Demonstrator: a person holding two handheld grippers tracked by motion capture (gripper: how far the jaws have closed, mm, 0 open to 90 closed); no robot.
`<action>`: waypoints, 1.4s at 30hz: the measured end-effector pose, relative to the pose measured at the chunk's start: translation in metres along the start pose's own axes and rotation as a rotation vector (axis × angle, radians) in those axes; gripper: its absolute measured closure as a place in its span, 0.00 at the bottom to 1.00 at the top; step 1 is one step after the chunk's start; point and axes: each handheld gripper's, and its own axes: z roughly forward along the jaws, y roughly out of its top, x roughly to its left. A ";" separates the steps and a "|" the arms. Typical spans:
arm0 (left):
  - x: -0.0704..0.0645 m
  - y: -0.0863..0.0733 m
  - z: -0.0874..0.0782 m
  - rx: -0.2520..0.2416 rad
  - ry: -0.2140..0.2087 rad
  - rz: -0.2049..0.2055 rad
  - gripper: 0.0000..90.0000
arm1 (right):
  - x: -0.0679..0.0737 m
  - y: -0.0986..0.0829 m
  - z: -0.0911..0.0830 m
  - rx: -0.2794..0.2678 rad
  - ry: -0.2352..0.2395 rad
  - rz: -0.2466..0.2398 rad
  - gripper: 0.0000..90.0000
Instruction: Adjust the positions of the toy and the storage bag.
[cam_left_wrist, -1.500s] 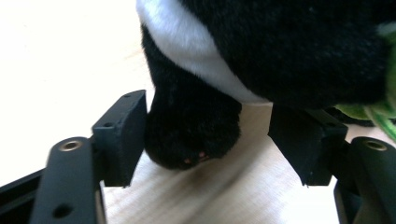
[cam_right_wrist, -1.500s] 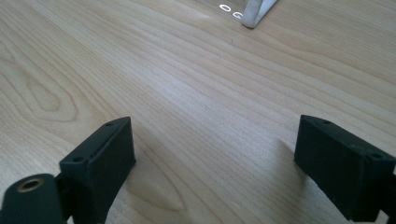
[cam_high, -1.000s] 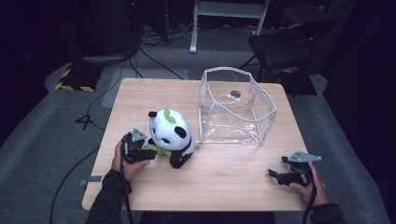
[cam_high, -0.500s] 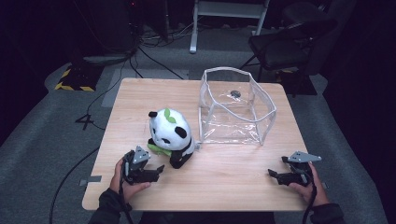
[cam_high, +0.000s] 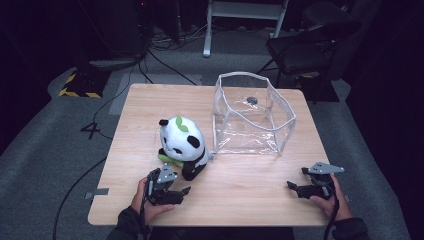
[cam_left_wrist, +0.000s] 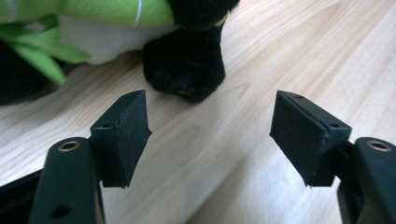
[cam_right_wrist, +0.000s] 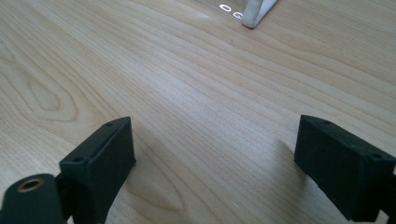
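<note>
Plush panda sits free, both grippers spread wide

High view: the black-and-white plush panda with green leaves (cam_high: 181, 146) sits mid-table beside the clear plastic box (cam_high: 252, 116), which holds a small dark disc (cam_high: 252, 100). Left gripper view: left gripper (cam_left_wrist: 210, 135) gapes, jaws empty, just short of a black paw. Right gripper view: right gripper (cam_right_wrist: 215, 163) is wide apart above bare wood.

Wooden table (cam_high: 250, 200), dark room around. Panda plush (cam_high: 182, 145) left of centre, upright, green leaf on head. Clear plastic bin (cam_high: 252, 117) just right of panda. Left gripper (cam_high: 175, 194) near front edge, just below panda, jaws apart. Right gripper (cam_high: 296, 187) at front right corner, well apart from bin, pointing left.
</note>
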 end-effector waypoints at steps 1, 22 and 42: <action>0.000 0.002 0.002 0.001 0.001 -0.003 0.29 | 0.000 0.000 0.000 0.000 0.000 0.001 0.14; 0.000 0.019 0.031 0.006 0.097 -0.002 0.54 | 0.000 0.000 0.000 0.000 0.000 0.000 0.13; 0.050 -0.006 0.000 0.050 0.109 0.035 0.62 | 0.000 0.000 0.000 0.000 0.001 -0.001 0.13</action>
